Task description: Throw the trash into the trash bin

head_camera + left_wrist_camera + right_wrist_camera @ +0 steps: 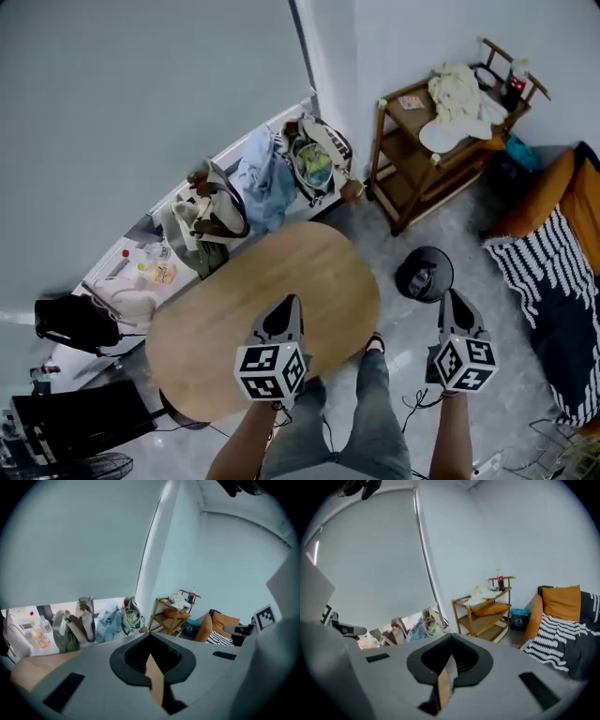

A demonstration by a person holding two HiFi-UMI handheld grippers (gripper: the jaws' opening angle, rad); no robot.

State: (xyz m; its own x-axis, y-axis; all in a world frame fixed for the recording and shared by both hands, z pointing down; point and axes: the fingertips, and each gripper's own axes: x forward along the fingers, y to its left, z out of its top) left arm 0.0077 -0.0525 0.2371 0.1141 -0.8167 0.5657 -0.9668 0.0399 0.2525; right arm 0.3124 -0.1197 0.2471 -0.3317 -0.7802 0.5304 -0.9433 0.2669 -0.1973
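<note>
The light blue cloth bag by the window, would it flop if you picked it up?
Probably floppy: the light blue cloth bag sags in soft folds. Likely not slippery, since it looks like woven fabric. Pushed, it would probably crumple against the cream tote bag beside it rather than slide.

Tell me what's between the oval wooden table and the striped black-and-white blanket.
In the head view, the black trash bin stands on the grey floor between the table and blanket; the right gripper hovers near it.
</note>
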